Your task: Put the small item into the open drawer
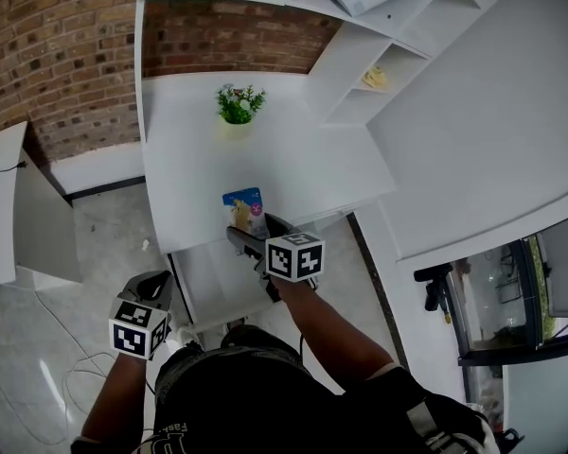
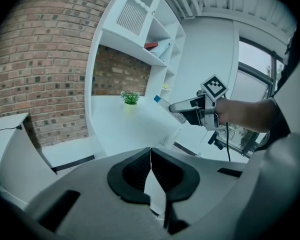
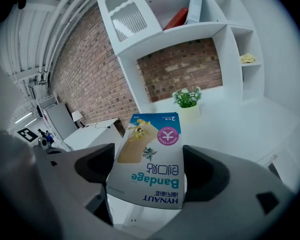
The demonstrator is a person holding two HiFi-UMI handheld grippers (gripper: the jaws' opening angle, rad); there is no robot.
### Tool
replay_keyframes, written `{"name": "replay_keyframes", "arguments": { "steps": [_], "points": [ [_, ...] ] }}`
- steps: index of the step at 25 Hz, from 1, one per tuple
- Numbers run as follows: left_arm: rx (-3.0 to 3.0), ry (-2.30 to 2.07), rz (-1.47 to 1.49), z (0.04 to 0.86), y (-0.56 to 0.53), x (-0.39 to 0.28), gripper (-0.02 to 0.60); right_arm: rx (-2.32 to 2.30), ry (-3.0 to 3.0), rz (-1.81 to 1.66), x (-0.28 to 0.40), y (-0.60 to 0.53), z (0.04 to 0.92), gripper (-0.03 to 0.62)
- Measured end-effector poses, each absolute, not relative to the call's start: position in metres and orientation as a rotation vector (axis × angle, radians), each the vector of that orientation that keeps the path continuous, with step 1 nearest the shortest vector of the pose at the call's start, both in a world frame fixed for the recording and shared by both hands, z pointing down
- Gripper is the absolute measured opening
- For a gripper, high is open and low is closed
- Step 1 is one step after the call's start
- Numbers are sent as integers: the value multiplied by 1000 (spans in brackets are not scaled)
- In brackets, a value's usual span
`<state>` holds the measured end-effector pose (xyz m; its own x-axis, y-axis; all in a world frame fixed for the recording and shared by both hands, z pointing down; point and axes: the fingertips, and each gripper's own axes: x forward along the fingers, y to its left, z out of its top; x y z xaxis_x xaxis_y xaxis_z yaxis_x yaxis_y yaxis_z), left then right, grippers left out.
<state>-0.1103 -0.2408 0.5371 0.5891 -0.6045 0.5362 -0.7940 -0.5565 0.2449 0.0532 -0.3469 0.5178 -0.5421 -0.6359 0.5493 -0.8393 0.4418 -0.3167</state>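
Bright daylight, soft shadows; fisheye-warped, dark-vignetted edges; near tongs blurred.

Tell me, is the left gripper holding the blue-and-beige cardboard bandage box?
No, the right gripper grips the bandage box; the left gripper is shut on nothing.

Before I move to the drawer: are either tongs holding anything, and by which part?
The right tongs clamp the bandage box by its two side edges, at its near end. The left tongs are shut, empty.
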Motion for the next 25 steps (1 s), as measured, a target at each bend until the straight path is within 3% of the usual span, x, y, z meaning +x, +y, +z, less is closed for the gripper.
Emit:
{"name": "replay_keyframes", "arguments": {
  "steps": [25],
  "points": [
    [2278,-1016,674,602,-218,-100,18,1000,-1880,995,67,-257,729,416]
  ]
}}
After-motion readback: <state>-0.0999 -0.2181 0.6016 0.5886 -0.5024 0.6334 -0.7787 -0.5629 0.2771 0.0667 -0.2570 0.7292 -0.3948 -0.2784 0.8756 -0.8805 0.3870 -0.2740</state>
